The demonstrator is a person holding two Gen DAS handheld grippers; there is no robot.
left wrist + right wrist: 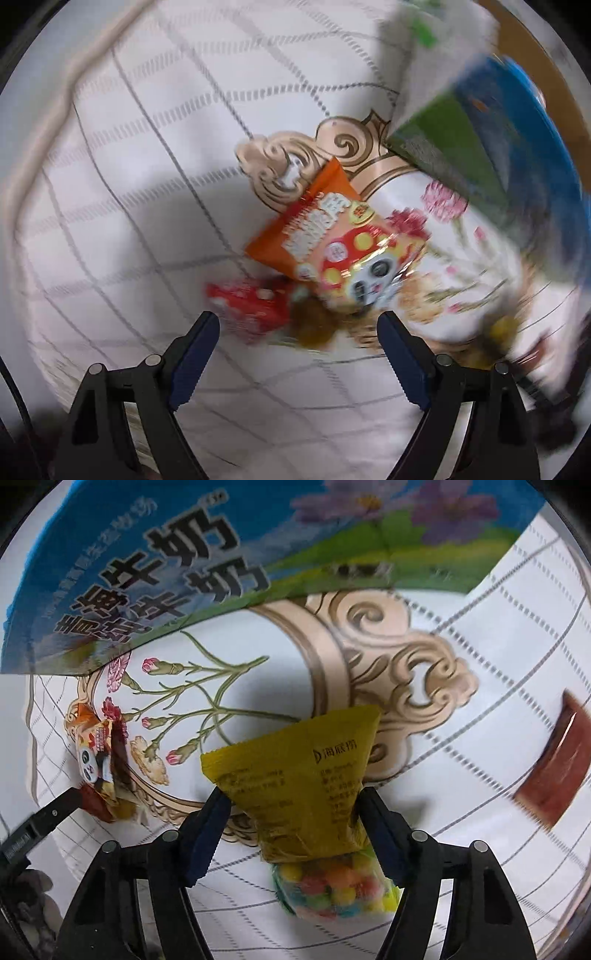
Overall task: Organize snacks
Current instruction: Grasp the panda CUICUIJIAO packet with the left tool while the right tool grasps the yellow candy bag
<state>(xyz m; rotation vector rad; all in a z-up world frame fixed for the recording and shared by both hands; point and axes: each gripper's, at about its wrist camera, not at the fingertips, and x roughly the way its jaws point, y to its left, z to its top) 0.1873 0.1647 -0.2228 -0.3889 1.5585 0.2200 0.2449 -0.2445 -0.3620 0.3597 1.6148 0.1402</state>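
In the left wrist view, an orange panda snack bag [325, 236] lies on the tablecloth, overlapping a red packet [247, 302] and a brown item [314, 321]. My left gripper [299, 328] is open and empty, just short of that pile. In the right wrist view, a yellow snack bag [299, 779] with colourful candy balls [332, 890] at its clear end lies between the fingers of my right gripper [295, 808]. Its jaws stand wide at the bag's sides; whether they press it I cannot tell. The panda bag [96, 753] and the left gripper's finger [48, 819] show at the left.
A blue and green milk carton box [166, 561] stands at the back, also in the left wrist view [491, 147]. A brown packet [554, 768] lies at the right. The white checked tablecloth [147, 184] has a floral print and a beige border.
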